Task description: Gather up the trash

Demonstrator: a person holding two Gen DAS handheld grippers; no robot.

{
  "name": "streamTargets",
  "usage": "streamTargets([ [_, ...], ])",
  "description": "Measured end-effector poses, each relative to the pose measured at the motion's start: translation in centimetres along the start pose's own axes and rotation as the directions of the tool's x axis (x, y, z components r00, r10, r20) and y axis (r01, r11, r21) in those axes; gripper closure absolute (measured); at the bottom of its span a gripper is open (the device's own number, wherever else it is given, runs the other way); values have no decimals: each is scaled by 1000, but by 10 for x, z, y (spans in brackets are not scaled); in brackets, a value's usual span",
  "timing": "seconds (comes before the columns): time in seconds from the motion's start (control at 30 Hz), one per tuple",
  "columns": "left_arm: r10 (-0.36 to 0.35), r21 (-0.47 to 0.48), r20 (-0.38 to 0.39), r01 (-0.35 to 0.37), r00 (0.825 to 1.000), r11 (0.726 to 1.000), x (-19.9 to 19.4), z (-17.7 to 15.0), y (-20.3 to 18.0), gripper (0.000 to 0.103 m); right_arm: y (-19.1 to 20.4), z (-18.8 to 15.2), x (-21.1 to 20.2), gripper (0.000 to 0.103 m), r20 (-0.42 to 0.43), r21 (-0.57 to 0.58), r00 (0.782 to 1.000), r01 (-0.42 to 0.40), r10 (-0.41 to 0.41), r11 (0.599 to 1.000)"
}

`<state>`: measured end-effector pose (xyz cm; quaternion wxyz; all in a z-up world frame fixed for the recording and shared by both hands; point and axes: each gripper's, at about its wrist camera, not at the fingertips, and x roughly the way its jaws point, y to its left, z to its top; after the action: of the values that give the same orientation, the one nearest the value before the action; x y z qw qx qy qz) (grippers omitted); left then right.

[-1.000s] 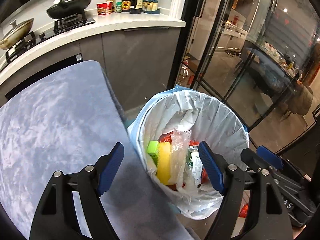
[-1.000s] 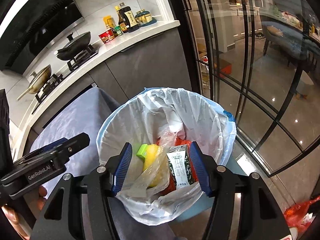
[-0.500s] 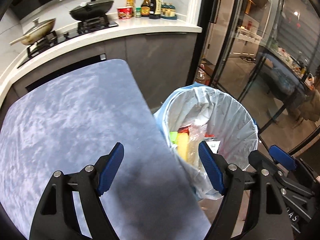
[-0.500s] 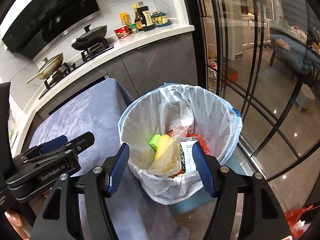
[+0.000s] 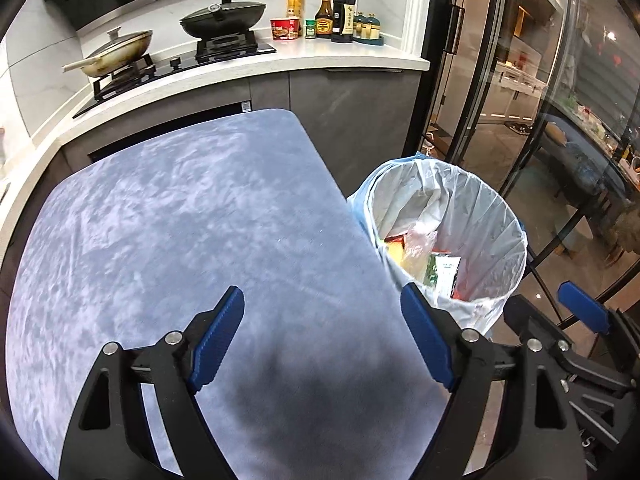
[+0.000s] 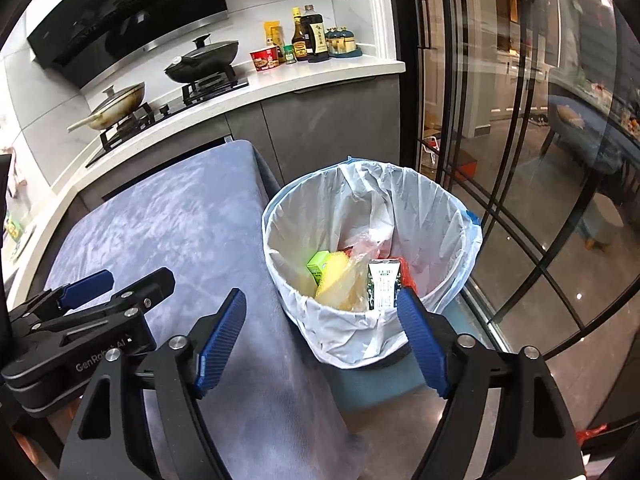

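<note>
Trash fills the bottom of the lined bin (image 6: 372, 248), which stands on the floor just beside the table edge, ahead of the right gripper (image 6: 322, 338) and ahead and to the right of the left gripper (image 5: 322, 336). Inside the white liner lie a green carton (image 6: 318, 263), a yellow sponge-like piece under a crumpled clear plastic bag (image 6: 348, 276), a white-and-green drink carton (image 6: 384, 289) standing upright nearest the right gripper, and something red behind it (what it is cannot be told). Both grippers stand with their blue-padded jaws spread wide and nothing between them. The left gripper hangs over the blue-grey tablecloth (image 5: 180, 220), its right finger (image 5: 426, 338) lying across the near rim of the bin in the left wrist view. The right gripper straddles the table's edge, its left finger (image 6: 222, 336) over the cloth and its right one over the bin's near rim. Beyond both, a white counter (image 5: 320, 56) carries two lidded pans on a hob, a red cup and some bottles. To the right runs a black-framed glass door (image 6: 500, 120).
</note>
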<state>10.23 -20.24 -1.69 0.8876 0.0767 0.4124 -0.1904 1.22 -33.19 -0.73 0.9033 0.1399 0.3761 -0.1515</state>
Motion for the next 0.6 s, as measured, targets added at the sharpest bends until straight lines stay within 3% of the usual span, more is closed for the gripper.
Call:
streamTargets([
  [0.23,28,-22,-1,-28,1000,999,-8,-13,8,21,2,-8,-6,19,-13,-7,1000,-2,2,1000],
  [0.6,85,-35,-10,-86,996,996,-15,-29,11,13,1,-22,-9,18,-42,-5,999,24,-24,1000],
])
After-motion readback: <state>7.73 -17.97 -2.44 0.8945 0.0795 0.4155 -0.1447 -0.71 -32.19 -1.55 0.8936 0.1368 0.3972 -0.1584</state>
